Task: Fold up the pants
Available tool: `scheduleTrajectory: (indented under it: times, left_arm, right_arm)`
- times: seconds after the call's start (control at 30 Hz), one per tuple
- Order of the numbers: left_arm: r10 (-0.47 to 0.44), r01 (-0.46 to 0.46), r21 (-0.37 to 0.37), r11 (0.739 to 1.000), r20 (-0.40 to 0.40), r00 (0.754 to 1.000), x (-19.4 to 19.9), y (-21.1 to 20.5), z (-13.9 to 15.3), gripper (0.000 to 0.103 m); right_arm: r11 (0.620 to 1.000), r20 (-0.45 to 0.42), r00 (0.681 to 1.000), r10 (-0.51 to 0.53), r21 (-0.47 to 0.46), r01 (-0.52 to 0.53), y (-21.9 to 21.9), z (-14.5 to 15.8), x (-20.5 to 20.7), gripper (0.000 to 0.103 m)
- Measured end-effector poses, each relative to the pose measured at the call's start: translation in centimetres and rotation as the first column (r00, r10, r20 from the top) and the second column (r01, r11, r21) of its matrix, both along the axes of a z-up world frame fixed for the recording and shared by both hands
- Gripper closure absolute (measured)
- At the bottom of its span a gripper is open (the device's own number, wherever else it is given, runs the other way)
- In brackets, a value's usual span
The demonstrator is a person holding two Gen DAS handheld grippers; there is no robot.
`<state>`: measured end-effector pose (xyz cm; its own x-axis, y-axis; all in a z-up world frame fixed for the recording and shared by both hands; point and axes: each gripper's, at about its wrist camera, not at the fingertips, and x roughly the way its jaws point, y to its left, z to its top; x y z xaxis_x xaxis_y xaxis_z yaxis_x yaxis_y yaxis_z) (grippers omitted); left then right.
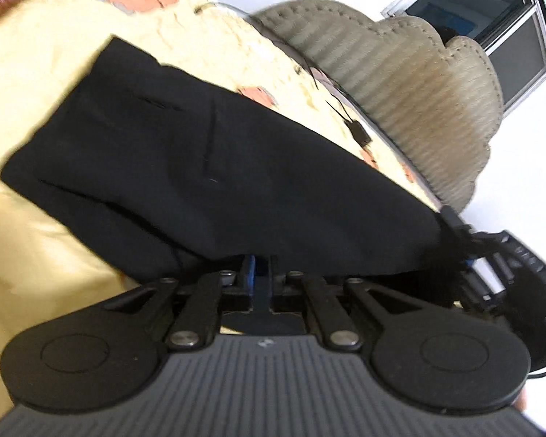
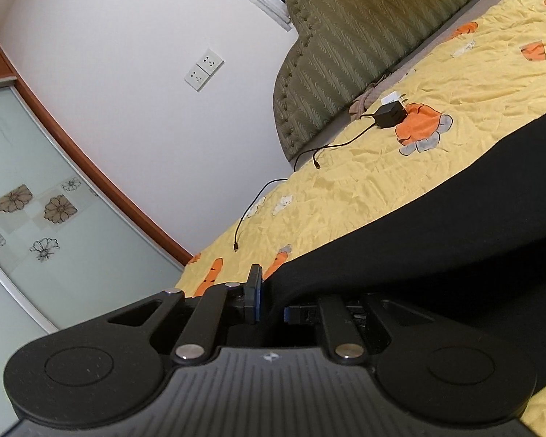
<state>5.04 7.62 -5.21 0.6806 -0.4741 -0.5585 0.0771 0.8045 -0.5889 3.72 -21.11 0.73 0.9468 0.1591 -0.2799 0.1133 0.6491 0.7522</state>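
Note:
Black pants lie folded lengthwise on a yellow bedsheet with an orange carrot print. Their near edge is lifted off the bed. My left gripper is shut on that edge, and the cloth drapes over its fingertips. In the left wrist view my right gripper pinches the pants' corner at the right. In the right wrist view the pants run off to the right, and the right gripper is shut on a fold of the black cloth between its blue pads.
A padded olive headboard stands against the white wall behind the bed. A black charger with its thin cable lies on the sheet near it. Wall sockets and a glass sliding door are on the left; a window is on the far wall.

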Motion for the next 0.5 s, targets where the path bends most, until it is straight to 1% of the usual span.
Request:
scheduleTrajectory:
  times: [0.07,0.1,0.13,0.17,0.2,0.23,0.3,0.33,0.4,0.47,0.5]
  left_arm:
    - [0.064,-0.065,0.029,0.997,0.047,0.997,-0.9,0.6,0.4,0.084]
    - [0.102,-0.104,0.035,0.994,0.064,0.993,-1.1,1.1,0.4,0.080]
    - [0.132,-0.135,0.032,0.990,0.066,0.989,-1.3,1.8,0.4,0.075]
    - [0.150,-0.150,0.003,0.989,0.056,0.987,-1.4,2.7,0.4,0.074]
    - [0.143,-0.141,-0.038,0.989,0.053,0.988,-1.5,3.5,0.3,0.074]
    - [0.147,-0.144,-0.056,0.988,0.048,0.988,-1.6,3.9,0.2,0.074]
    - [0.167,-0.164,-0.069,0.984,0.030,0.986,-2.1,4.6,0.1,0.071]
    - [0.153,-0.151,-0.080,0.985,0.018,0.988,-2.3,4.6,0.0,0.069]
    - [0.104,-0.104,-0.090,0.991,-0.003,0.995,-2.7,3.8,-0.3,0.068]
    - [0.075,-0.076,-0.077,0.994,-0.009,0.997,-3.1,3.3,-0.4,0.062]
    - [0.074,-0.075,-0.065,0.995,-0.015,0.997,-2.9,3.0,-0.5,0.061]
  right_arm:
    - [1.000,0.006,1.000,0.004,0.006,-0.004,0.0,0.1,-0.3,0.092]
    - [1.000,0.007,1.000,0.008,0.006,-0.008,0.1,0.1,-0.4,0.092]
    - [1.000,0.007,1.000,0.012,0.008,-0.012,0.2,0.1,-0.5,0.092]
    - [1.000,0.007,1.000,0.014,0.007,-0.014,0.2,0.1,-0.7,0.092]
    - [1.000,0.007,1.000,0.017,0.002,-0.017,0.2,0.2,-0.8,0.092]
    - [1.000,0.007,1.000,0.023,-0.003,-0.023,0.3,0.3,-0.9,0.092]
    - [1.000,0.012,1.000,0.024,-0.001,-0.024,0.4,0.4,-1.1,0.092]
    - [1.000,0.015,1.000,0.024,-0.005,-0.024,0.4,0.4,-1.1,0.092]
    - [1.000,0.017,1.000,0.023,-0.014,-0.022,0.5,0.5,-1.1,0.092]
    - [1.000,0.017,1.000,0.024,-0.014,-0.024,0.5,0.5,-1.1,0.092]
    - [1.000,0.014,1.000,0.025,-0.018,-0.025,0.5,0.5,-1.0,0.092]
